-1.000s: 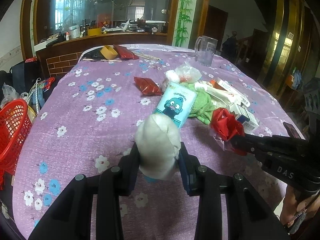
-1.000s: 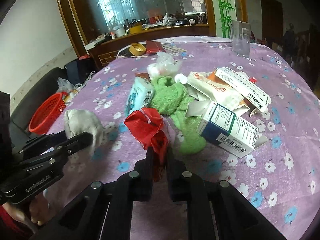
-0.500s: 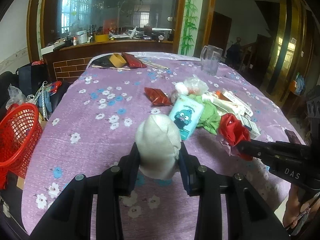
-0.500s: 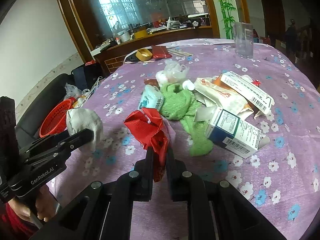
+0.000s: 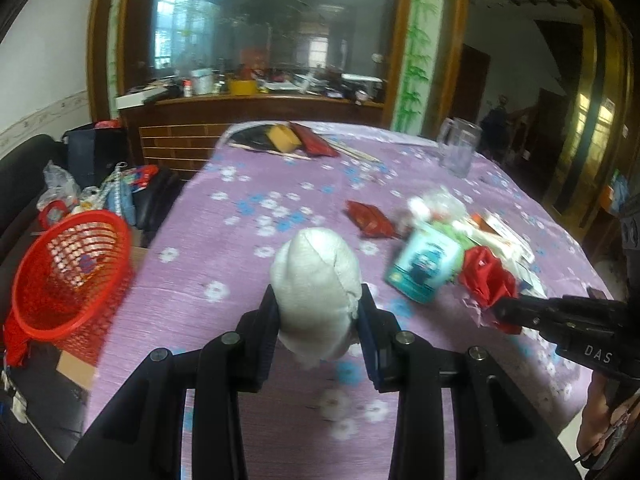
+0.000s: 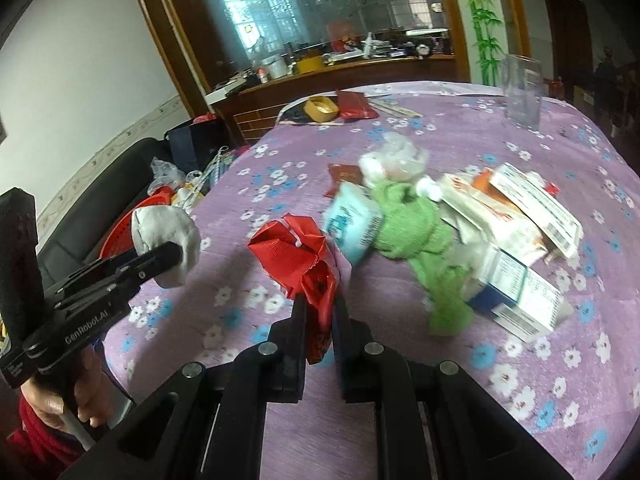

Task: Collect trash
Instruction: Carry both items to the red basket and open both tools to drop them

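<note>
My left gripper (image 5: pixel 318 308) is shut on a grey-white cloth wad (image 5: pixel 316 276), held above the purple flowered tablecloth (image 5: pixel 224 272); the wad (image 6: pixel 166 236) and that gripper (image 6: pixel 168 254) also show at the left of the right wrist view. My right gripper (image 6: pixel 320 300) is shut on a crumpled red plastic bag (image 6: pixel 298 256), lifted off the table; the bag (image 5: pixel 486 276) and that gripper (image 5: pixel 496 310) appear at the right of the left wrist view. A red mesh basket (image 5: pixel 68 276) stands off the table's left edge.
A pile of litter lies mid-table: a teal tissue pack (image 6: pixel 352 224), a green cloth (image 6: pixel 408 232), several cartons (image 6: pixel 516 216), a clear bag (image 6: pixel 396 160), a red packet (image 5: pixel 368 218). A glass mug (image 5: pixel 458 152) and a tape roll (image 6: pixel 320 108) stand at the far side.
Both grippers have risen and drawn back from the pile with their loads. The left view has swung left, so the red basket now shows much larger.
</note>
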Tool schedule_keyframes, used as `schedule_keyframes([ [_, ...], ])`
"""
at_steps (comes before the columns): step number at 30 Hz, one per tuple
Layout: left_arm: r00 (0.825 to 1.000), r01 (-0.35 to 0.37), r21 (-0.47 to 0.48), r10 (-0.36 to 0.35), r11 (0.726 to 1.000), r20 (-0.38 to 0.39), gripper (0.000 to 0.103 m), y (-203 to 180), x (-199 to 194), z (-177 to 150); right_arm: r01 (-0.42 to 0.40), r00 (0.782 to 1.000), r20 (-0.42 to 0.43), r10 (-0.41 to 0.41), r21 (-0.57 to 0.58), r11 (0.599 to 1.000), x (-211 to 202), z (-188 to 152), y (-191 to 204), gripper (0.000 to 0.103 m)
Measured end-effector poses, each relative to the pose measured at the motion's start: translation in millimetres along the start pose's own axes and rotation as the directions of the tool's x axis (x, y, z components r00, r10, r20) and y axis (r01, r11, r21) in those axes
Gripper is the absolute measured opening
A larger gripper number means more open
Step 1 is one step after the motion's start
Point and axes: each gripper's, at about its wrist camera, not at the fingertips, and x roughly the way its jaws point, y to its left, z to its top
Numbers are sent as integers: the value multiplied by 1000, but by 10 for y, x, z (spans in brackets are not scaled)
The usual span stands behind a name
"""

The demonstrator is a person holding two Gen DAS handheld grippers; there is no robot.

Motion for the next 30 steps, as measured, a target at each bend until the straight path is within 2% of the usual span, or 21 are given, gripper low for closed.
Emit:
schedule_keyframes([
  [5, 998, -53, -58, 54, 997, 28, 35, 423, -159, 110, -61, 998, -31, 60, -26, 998, 160, 192, 257, 12],
  [9, 991, -123, -107, 128, 987, 45, 36, 865, -289, 167, -138, 989, -60, 134, -64, 988, 312, 409, 615, 13],
  [20, 959, -278, -219, 284, 935, -6, 36, 2083, -260, 221, -289, 955, -119, 271, -176, 941, 930, 949, 1816, 13],
  [27, 949, -310, -273, 313, 911, -34, 36, 2543, -150, 193, -364, 924, -185, 335, -159, 918, 1521, 1182, 2410, 13],
  [30, 947, -317, -285, 320, 905, -38, 42, 2648, -102, 187, -380, 917, -193, 349, -150, 913, 1762, 1266, 2599, 14],
])
